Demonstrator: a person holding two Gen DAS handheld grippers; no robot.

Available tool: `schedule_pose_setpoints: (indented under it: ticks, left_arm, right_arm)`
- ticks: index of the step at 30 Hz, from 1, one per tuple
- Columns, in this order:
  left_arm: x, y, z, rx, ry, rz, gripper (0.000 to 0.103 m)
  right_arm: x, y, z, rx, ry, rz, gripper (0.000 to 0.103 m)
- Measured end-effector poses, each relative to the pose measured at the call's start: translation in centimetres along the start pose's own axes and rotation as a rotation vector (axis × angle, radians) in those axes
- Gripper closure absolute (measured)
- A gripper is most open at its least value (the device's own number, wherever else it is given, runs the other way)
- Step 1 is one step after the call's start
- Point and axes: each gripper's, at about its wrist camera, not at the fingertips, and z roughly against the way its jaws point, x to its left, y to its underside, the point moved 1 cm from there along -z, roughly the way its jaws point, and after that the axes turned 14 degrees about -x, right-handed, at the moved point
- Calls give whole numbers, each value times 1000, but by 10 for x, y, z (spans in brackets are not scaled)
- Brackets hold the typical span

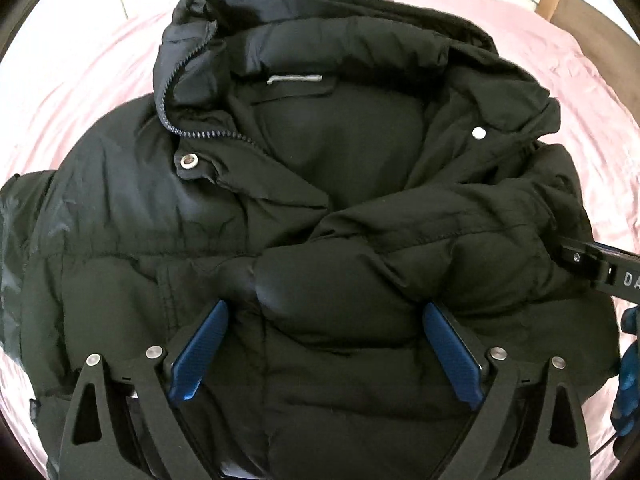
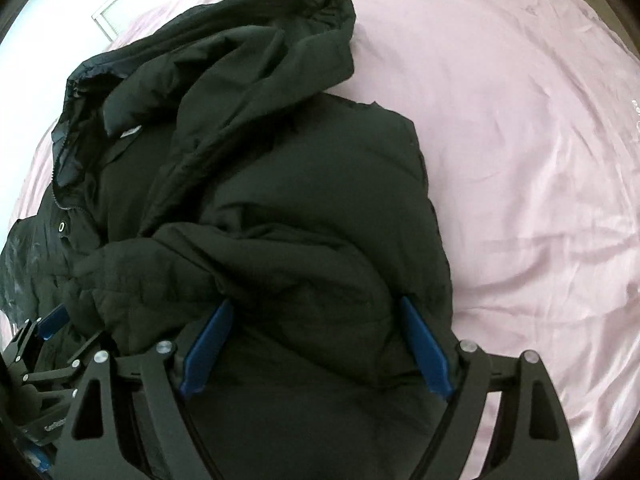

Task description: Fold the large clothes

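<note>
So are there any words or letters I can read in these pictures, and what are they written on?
"DA": white letters on the right gripper, cut off at the edge of the left wrist view.
Pale print on the left gripper, low in the right wrist view: too small and blurred to read.
Grey tab inside the collar of the black jacket: no letters show on it.

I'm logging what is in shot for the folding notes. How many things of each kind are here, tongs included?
Black puffer jacket: 1
Pink bed sheet: 1
Tongs: 2, the left tongs and the right tongs, both spread wide over the jacket
Total: 4
</note>
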Motion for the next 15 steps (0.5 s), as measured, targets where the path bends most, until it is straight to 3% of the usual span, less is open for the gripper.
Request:
schedule_pose_setpoints:
  ticks: [7,9,12,15]
  left_arm:
    - [-2,-1,58,-110,11,-31,7]
    - [-6,9,60,-100,17,-49,7]
    - [-5,26,40,-25,34,-56,7]
    - [-1,25,39,-19,60,-49,12]
  right_arm:
    - [3,14,69,-86,-50,-44,19]
    - [3,25,74,-78,-45,-46,19]
    - [0,46,57,-12,-14,-52,19]
    - [5,51,46,17,27,-29,19]
